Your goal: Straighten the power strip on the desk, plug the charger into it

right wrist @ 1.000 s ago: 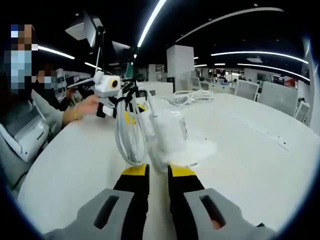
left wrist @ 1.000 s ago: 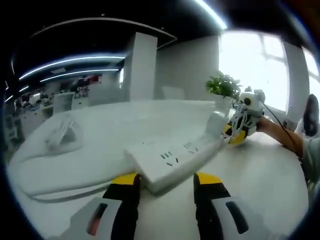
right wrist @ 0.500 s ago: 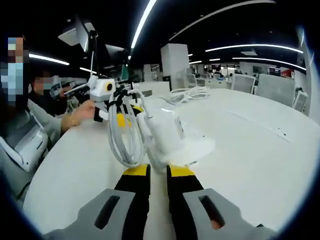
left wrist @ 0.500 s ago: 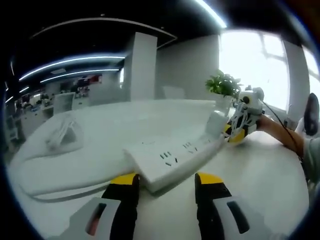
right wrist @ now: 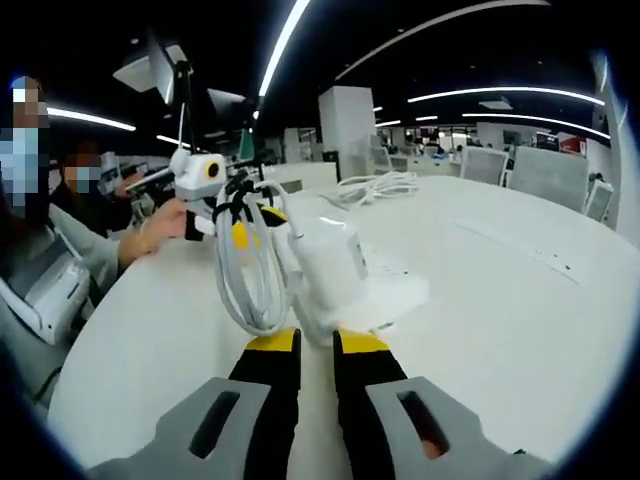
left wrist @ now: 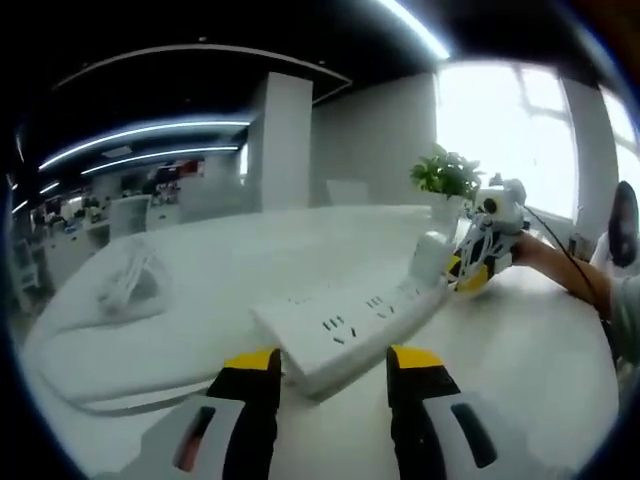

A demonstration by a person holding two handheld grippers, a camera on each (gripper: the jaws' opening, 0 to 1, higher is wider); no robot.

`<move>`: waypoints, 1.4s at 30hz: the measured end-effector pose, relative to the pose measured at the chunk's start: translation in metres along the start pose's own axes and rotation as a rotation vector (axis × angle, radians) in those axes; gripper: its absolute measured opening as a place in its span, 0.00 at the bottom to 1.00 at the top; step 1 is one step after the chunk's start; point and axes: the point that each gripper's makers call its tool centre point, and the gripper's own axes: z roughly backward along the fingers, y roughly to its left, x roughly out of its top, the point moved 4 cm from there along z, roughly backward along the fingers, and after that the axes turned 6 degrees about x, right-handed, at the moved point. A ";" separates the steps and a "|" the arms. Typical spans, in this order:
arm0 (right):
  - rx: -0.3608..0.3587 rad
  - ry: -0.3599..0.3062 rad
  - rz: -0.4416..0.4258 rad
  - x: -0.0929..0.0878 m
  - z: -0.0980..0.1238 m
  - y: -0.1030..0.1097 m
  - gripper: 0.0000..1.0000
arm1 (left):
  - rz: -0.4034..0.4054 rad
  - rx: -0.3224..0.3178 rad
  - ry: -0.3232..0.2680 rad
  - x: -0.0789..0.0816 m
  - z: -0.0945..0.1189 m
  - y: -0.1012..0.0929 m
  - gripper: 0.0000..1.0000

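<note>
Little has shifted since the earlier frame — your left gripper (left wrist: 328, 368) still brackets the near end of the power strip (left wrist: 350, 325), jaws wide, contact unclear. The strip's long axis runs centre to right-of-centre toward your right gripper (right wrist: 315, 345), pinched narrow on the charger (right wrist: 330, 268) — smooth white plastic block, looped cable (right wrist: 245, 265), over the white desk (right wrist: 500, 300).

power strip (left wrist: 345, 325): white, dark socket slots
charger (right wrist: 330, 265): white, same for its looped cord (right wrist: 245, 275)
bench (right wrist: 520, 300): plain white
left claw (left wrist: 330, 368): yellow tips, black and grey behind
plant (left wrist: 447, 172): green leaves
</note>
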 end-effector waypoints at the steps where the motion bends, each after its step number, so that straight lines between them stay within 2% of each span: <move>1: -0.003 -0.003 0.002 0.000 0.000 0.000 0.12 | -0.003 0.003 0.000 0.000 0.000 0.000 0.44; 7: -0.017 -0.010 0.000 0.001 0.003 -0.003 0.12 | -0.022 0.011 -0.006 0.005 0.003 0.001 0.44; 10: -0.040 -0.016 0.014 0.002 0.004 -0.004 0.12 | -0.007 0.013 -0.008 0.006 0.004 0.004 0.44; 14: -0.061 -0.066 -0.003 0.003 0.010 -0.008 0.12 | -0.028 0.036 0.009 0.005 0.002 0.009 0.45; 17: -0.085 -0.079 -0.025 0.000 0.013 -0.008 0.12 | -0.048 0.040 0.015 0.004 0.001 0.009 0.46; 21: -0.109 -0.122 -0.044 0.004 0.018 -0.004 0.12 | -0.038 0.039 0.005 0.006 0.002 0.011 0.46; 33: -0.226 -0.158 -0.048 0.002 0.035 0.008 0.12 | 0.000 0.062 -0.008 0.010 0.002 0.026 0.47; 39: -0.277 -0.196 -0.057 0.003 0.046 0.019 0.12 | 0.000 0.077 -0.032 0.016 -0.001 0.030 0.46; 42: -0.298 -0.220 -0.085 0.002 0.049 0.026 0.12 | -0.002 0.073 -0.012 0.016 -0.002 0.031 0.46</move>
